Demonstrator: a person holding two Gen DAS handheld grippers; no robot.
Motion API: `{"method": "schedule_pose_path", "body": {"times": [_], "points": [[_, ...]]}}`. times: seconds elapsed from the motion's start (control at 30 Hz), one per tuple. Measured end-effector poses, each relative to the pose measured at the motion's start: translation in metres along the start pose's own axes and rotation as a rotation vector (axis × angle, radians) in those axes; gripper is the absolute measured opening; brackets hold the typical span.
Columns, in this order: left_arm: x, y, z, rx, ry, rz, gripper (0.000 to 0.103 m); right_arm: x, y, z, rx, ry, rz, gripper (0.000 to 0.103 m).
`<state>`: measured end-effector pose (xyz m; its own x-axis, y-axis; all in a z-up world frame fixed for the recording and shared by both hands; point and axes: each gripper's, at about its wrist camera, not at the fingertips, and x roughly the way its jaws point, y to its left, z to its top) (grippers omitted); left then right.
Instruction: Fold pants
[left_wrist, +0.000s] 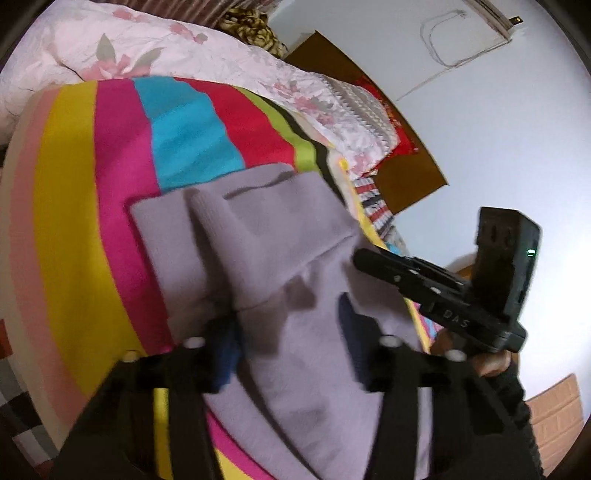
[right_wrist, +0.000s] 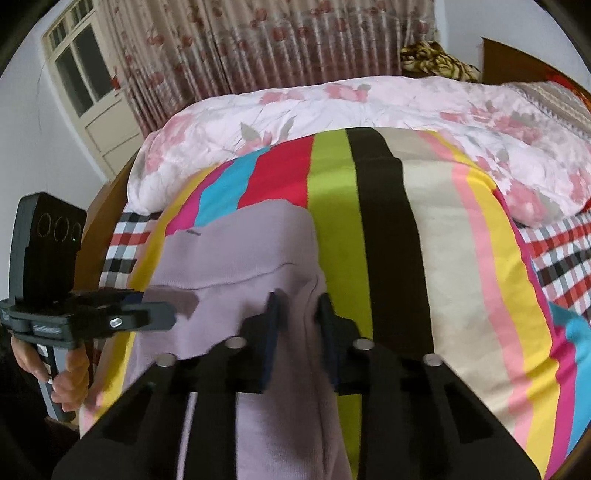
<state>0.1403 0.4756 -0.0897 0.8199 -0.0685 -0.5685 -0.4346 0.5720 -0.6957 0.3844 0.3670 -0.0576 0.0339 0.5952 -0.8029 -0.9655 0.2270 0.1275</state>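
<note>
Both grippers pinching the near end of the pants, ready for a fold.

Nearest, the right gripper (right_wrist: 297, 325) has its jaws drawn narrow with a ridge of lilac cloth bunched between the pads, so it looks clamped on the right edge of the pants (right_wrist: 240, 266). The left gripper (left_wrist: 291, 339) stands about a third open around a broader stretch of the same cloth; blur keeps me from telling whether its pads press it. The pants lie on the striped blanket (right_wrist: 436, 236), already doubled once toward the far end, with the flowered quilt (right_wrist: 369, 107) beyond. This looks like the grasp before another fold; the next move calls for lifting both corners together and carrying them evenly toward the far edge.
</note>
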Motion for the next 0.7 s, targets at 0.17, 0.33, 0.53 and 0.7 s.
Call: {"method": "schedule_pose_path", "body": {"times": [0.17, 0.33, 0.53, 0.7], "points": [[-0.009, 0.013, -0.002, -0.012, -0.022, -0.025, 0.010, -0.013, 0.009, -0.006, -0.016, -0.084, -0.023, 0.011], [-0.059, -0.011, -0.008, 0.084, -0.185, -0.016, 0.007, -0.031, 0.032, 0.011, -0.068, -0.165, -0.020, 0.010], [-0.028, 0.032, -0.008, -0.045, -0.051, 0.017, 0.007, 0.011, 0.030, 0.013, -0.060, -0.048, -0.047, 0.010], [-0.031, 0.036, -0.014, -0.016, -0.076, 0.002, 0.008, 0.015, 0.024, 0.008, -0.013, -0.071, -0.030, 0.010]]}}
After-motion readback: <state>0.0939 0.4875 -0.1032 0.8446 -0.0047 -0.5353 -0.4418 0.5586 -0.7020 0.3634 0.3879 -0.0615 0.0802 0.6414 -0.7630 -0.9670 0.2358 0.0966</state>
